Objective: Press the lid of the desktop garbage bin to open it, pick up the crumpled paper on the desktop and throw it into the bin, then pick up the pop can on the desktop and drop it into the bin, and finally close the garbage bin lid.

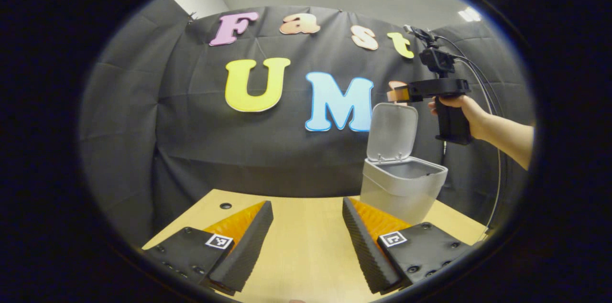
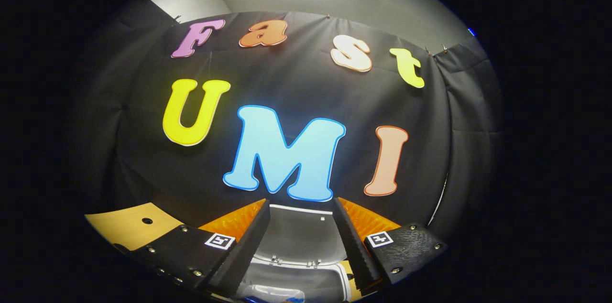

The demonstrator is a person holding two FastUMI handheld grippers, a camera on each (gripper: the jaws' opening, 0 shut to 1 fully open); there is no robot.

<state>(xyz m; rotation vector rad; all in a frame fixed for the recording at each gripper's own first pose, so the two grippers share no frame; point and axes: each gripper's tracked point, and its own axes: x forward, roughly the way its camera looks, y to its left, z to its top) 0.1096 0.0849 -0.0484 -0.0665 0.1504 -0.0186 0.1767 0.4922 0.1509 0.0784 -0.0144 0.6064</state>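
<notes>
So the bin (image 1: pixel 404 188) sits on the wooden surface (image 1: pixel 306 250) with its lid (image 1: pixel 392 132) flipped up. The left gripper view catches the whole bin plus a hand (image 1: pixel 461 111) holding the right tool (image 2: pixel 301 241) above the lid; the left tool (image 1: pixel 307 241) is spread over bare surface beside the bin. The right gripper view looks down past spread fingers into the bin's mouth, something shiny inside.

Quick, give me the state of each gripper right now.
Left gripper: open, nothing between its fingers, low over the table.
Right gripper: open, empty, above the bin with its lid up.
</notes>
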